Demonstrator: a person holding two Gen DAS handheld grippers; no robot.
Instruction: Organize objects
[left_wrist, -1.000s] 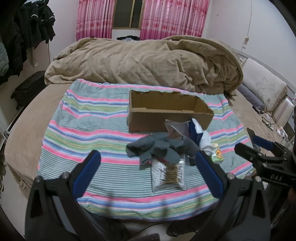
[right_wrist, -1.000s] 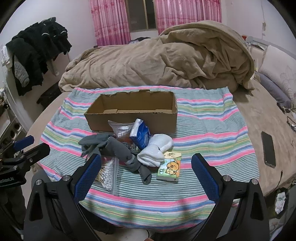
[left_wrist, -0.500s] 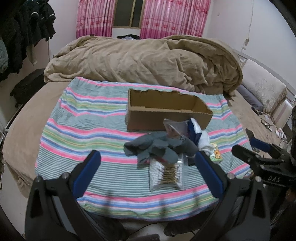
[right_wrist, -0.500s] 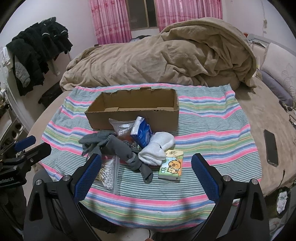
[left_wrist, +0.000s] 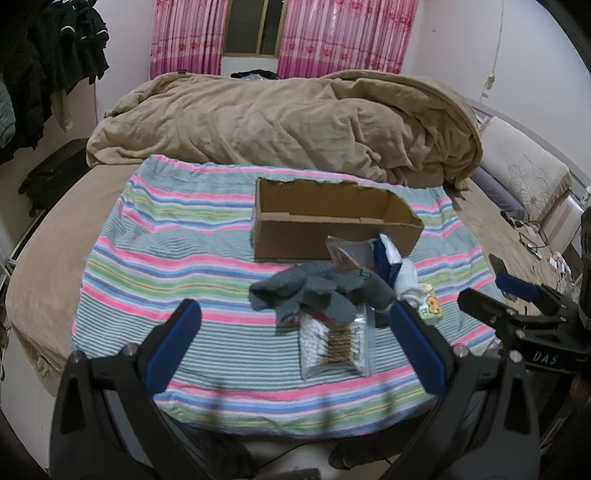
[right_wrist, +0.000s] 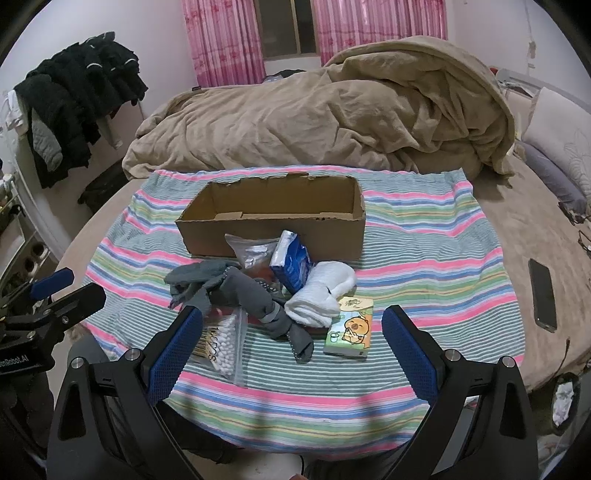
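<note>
Left gripper (left_wrist: 295, 332), right gripper (right_wrist: 291, 328): jaws wide apart, nothing held.

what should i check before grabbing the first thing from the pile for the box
1. Left tongs open and empty: ok.
2. Right tongs open and empty: ok.
3. Cardboard box upright, open on top, nothing seen inside: ok.
4. Tissue pack lies at the pile's edge, nothing on top: ok.
5. Cotton swab bag free to lift: not ok, grey socks overlap its far end.
6. White socks free of the grey ones: cannot tell.
</note>
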